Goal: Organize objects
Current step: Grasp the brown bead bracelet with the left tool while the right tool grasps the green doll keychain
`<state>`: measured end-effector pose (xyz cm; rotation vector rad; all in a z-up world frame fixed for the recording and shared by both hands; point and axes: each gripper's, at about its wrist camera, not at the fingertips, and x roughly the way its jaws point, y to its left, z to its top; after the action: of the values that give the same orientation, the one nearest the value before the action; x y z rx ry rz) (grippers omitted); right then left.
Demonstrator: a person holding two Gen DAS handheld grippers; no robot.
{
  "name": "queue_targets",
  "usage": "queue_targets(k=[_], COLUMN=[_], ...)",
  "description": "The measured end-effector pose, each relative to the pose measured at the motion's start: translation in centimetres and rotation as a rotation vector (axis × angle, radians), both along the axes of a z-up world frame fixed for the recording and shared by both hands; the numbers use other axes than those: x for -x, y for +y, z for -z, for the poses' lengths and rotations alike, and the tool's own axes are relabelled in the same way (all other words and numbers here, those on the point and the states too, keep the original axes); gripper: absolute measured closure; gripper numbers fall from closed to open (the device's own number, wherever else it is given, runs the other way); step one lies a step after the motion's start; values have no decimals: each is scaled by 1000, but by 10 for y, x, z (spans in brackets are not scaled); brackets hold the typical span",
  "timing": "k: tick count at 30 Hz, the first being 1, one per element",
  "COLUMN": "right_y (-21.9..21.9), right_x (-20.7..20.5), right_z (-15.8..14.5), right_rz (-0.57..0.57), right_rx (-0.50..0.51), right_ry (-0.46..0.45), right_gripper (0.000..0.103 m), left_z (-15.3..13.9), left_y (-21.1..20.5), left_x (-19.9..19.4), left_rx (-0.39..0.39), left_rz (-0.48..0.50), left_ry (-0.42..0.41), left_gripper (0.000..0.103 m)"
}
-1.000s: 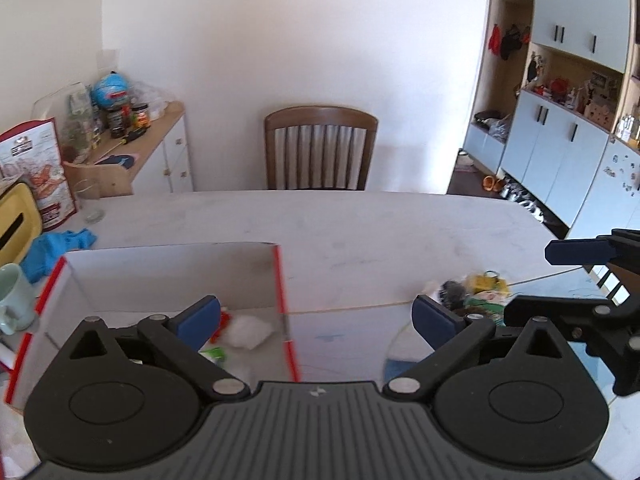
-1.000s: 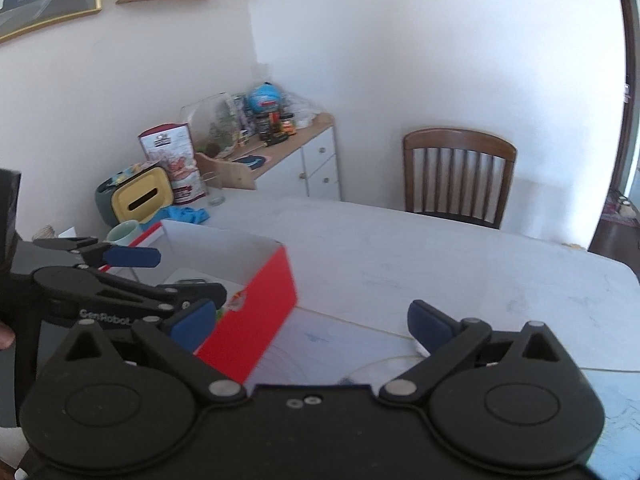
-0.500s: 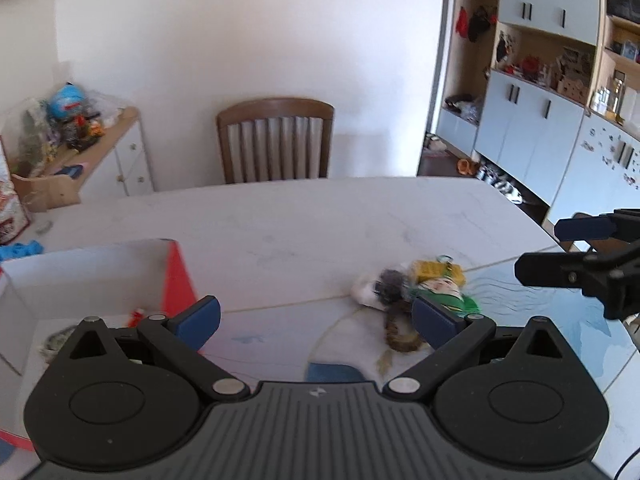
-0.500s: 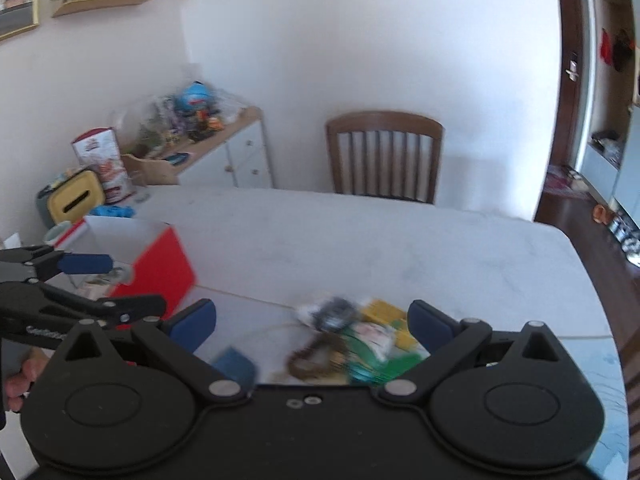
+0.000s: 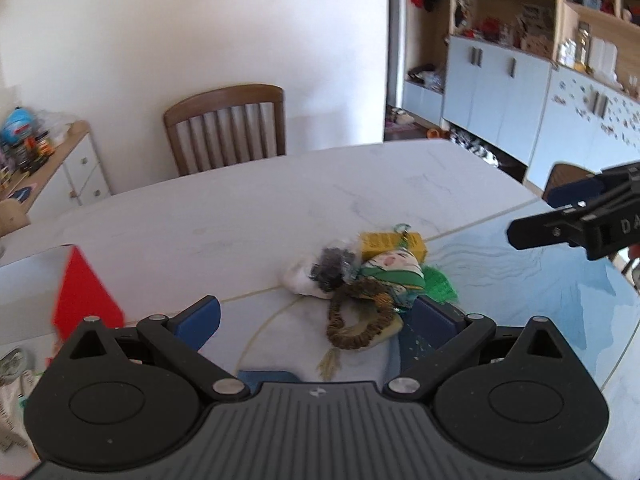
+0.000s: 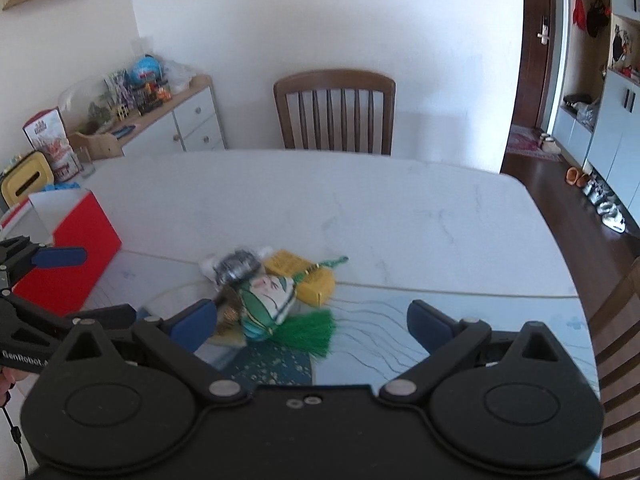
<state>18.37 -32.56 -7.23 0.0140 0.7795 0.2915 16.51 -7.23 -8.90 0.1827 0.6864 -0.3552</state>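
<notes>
Hovering over small heap of trinkets [image 5: 360, 276] mid-table, both grippers empty: left gripper [image 5: 316, 316] spread wide, right gripper [image 6: 312, 320] likewise. Red box [image 6: 68, 256] far left. Advice: pick one item only, beaded ring [image 5: 356, 320] nearest left gripper, pinch low, avoid snagging green tassel [image 6: 308, 332]

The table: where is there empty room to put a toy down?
Bare tabletop runs from the pile of trinkets to the chair. It is crowded at the pile, between the red box and both open tools.
</notes>
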Motion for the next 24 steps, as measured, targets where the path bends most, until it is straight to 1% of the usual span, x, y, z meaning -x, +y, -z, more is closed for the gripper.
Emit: queue_targets(k=[6, 9, 13, 15, 18, 20, 21, 23, 24], right_y=[5, 7, 12, 15, 19, 22, 23, 25, 26], right_x=[-15, -24, -36, -42, -50, -56, -59, -63, -65], right_z=[18, 23, 28, 31, 37, 42, 45, 48, 50], right_rz=[-11, -22, -31, -34, -38, -32, -28, -21, -19], right_rx=[-13, -27, -52, -58, -66, -81, -90, -113, -124], right_ry=[38, 55, 75, 88, 112, 136, 150, 175, 185], right_gripper=[4, 6, 10, 12, 16, 18, 19, 23, 24], left_z=[23, 31, 40, 42, 48, 51, 53, 57, 58], left_y=[-23, -34, -42, -43, -45, -46, -47, -47, -47], left_x=[-9, -15, -24, -29, -36, -41, -43, -48, -49], left_rx=[-33, -51, -52, -43, -37, -32, -29, -20, -18], left_rz=[62, 75, 87, 90, 94, 96, 96, 101, 102], left_ry=[23, 30, 45, 55, 77, 95, 104, 123, 129], left_gripper=[0, 1, 2, 5, 14, 23, 26, 35, 37])
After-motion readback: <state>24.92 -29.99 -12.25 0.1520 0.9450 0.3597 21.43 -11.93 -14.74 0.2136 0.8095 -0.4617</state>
